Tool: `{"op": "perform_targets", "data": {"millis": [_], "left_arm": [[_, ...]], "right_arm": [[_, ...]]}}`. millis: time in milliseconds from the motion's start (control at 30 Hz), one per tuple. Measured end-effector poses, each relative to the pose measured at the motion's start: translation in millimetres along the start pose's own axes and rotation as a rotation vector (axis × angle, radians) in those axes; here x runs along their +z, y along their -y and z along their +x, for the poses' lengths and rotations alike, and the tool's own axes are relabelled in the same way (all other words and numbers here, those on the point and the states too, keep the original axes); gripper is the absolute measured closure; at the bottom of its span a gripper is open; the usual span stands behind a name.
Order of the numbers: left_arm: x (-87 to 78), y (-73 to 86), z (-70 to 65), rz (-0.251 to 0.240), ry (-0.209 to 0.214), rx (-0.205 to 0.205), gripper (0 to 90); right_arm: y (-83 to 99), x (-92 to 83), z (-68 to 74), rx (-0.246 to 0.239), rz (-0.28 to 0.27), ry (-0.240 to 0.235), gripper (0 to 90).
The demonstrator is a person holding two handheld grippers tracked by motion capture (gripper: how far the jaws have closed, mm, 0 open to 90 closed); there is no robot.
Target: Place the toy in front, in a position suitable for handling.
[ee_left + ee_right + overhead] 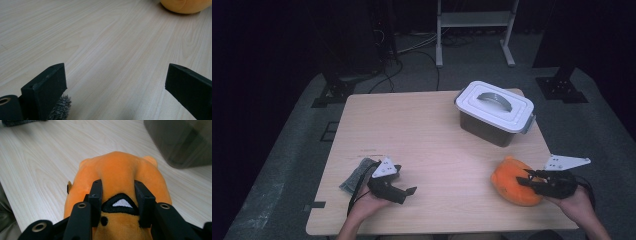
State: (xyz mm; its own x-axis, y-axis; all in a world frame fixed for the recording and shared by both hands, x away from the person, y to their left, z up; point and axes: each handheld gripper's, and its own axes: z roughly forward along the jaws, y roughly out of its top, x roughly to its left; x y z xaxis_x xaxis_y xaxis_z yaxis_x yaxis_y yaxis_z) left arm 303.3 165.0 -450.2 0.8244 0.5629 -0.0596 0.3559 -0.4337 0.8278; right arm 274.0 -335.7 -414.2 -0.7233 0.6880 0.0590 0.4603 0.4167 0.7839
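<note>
Right in the thick of it: the orange plush toy (513,181) sits on the tabletop (432,145) at its near right, and the right tongs (119,195) are pinched onto it, the two black jaws sunk into a ridge of its soft fabric either side of a black-and-white embroidered patch. In the high view the right tongs (524,179) come at it from the person's side, low and nearly level. So it's a narrow grip on a fold of plush, not around the whole body, and that's the worry: I'd judge a fold like that could slip out once the toy's weight hangs from it, or the toy could swing and droop on the way up. Beyond it, further back on the right, stands the grey storage box (494,114) with its white lid (495,105) seated on top, handle folded flat, side latches apparently down; what is inside can't be made out through the smoky wall. If the toy is bound for that box, the shut lid is the obstacle, and carrying the plush over would leave one free hand to open it. Over on the near left, the left tongs (404,186) hang wide apart above bare wood, gripping nothing, with a grey cloth (358,173) lying just beside them, close enough to snag.
</note>
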Motion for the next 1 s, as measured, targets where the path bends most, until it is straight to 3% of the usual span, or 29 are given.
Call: {"op": "perform_targets", "data": {"millis": [167,400,667,1000], "left_arm": [[-1.4,0.2,1.1,-0.004,-0.003,-0.005,2.8],[-3.0,-0.1,2.4,-0.006,-0.006,-0.003,2.8],[-5.2,-0.1,3.5,-0.014,-0.011,-0.005,2.8],[-11.2,0.3,7.1,-0.026,-0.022,-0.011,2.8]], "right_arm": [[-5.1,-3.7,-1.9,0.0,-0.002,-0.007,64.5],[-18.7,-16.6,-2.7,0.006,-0.046,-0.03,64.5],[-48.3,-27.0,7.6,-0.053,-0.076,-0.07,64.4],[-86.1,-26.8,22.8,-0.118,-0.11,-0.138,64.4]]}}
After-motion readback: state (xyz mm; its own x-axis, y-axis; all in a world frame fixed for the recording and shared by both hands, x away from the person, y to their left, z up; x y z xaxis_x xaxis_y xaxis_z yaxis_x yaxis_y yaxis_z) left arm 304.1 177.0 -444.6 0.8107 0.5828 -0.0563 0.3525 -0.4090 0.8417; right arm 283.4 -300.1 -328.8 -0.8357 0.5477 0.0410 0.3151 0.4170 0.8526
